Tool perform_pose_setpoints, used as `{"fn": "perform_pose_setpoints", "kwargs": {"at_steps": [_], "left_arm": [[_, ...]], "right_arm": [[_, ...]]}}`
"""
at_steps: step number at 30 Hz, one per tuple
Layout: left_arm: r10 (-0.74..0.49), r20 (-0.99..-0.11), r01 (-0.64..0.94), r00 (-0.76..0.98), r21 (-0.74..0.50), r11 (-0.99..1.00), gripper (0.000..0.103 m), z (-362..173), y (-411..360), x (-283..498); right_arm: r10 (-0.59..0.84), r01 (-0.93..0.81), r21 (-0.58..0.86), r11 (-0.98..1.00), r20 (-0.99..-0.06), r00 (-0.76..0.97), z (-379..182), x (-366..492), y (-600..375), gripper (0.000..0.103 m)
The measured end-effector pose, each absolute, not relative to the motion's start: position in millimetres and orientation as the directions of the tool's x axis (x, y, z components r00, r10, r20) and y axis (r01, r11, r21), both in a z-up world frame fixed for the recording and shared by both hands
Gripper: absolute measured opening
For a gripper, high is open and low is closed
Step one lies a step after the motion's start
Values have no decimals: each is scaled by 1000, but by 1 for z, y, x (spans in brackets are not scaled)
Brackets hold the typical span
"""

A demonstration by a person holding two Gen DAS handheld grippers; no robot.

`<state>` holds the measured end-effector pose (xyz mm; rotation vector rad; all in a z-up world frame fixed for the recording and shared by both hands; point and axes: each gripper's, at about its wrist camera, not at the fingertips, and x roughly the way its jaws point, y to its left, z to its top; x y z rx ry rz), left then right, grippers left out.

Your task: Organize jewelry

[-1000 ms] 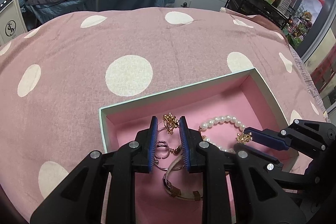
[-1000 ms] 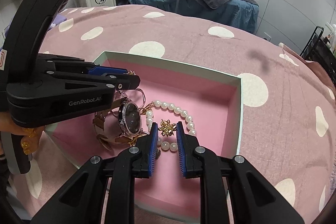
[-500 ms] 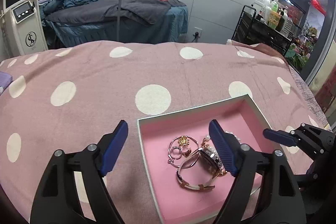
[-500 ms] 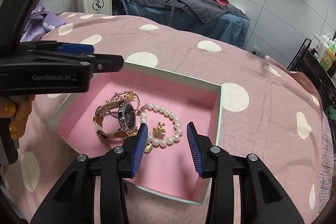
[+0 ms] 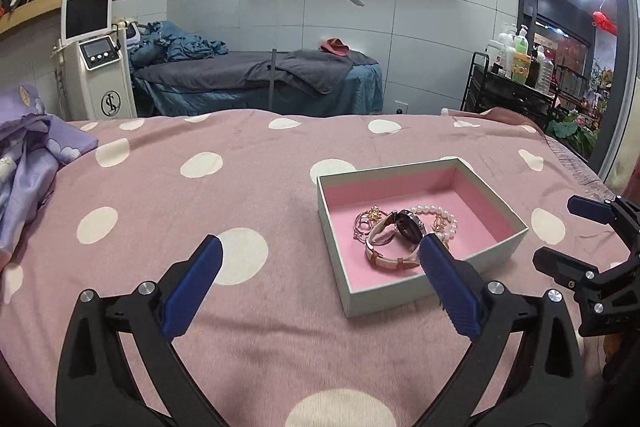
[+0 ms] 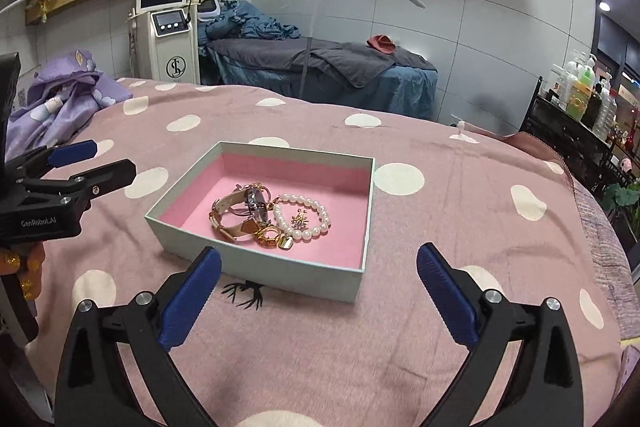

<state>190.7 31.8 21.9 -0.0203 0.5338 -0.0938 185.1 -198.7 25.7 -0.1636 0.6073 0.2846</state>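
Note:
A pale green box (image 5: 400, 291) (image 6: 280, 267) with a pink lining sits on the pink polka-dot cloth. Inside lie a watch (image 5: 404, 227) (image 6: 256, 203) on a tan strap, a pearl bracelet (image 5: 436, 209) (image 6: 308, 203), gold rings (image 6: 268, 237) and a small gold brooch (image 6: 299, 220). My left gripper (image 5: 320, 243) (image 6: 108, 159) hovers short of the box's left side, its jaws opening wide with nothing between them. My right gripper (image 6: 319, 251) (image 5: 560, 233) is held in front of the box, its jaws also opening, nothing between them.
Purple bedding (image 5: 24, 155) (image 6: 60, 95) is heaped at the cloth's left edge. A black antler print (image 6: 244, 293) marks the cloth in front of the box. Behind stand a treatment bed (image 5: 256, 75), a white machine (image 5: 100, 67) and a bottle cart (image 5: 516, 75).
Both grippers pulled back and up out of the box and their jaws spread from nearly closed to wide. The jewellery stays in the box.

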Motion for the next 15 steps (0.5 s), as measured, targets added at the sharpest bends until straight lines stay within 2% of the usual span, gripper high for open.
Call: {"fn": "perform_pose_setpoints", "kwargs": {"at_steps": [8, 15], "left_arm": [[-80, -422, 89, 903, 2, 996, 97, 19, 16, 112], [-90, -429, 87, 899, -26, 996, 97, 4, 9, 62]], "right_arm": [[243, -291, -15, 957, -511, 824, 24, 130, -210, 96], [204, -258, -60, 964, -452, 868, 19, 85, -219, 96]]}}
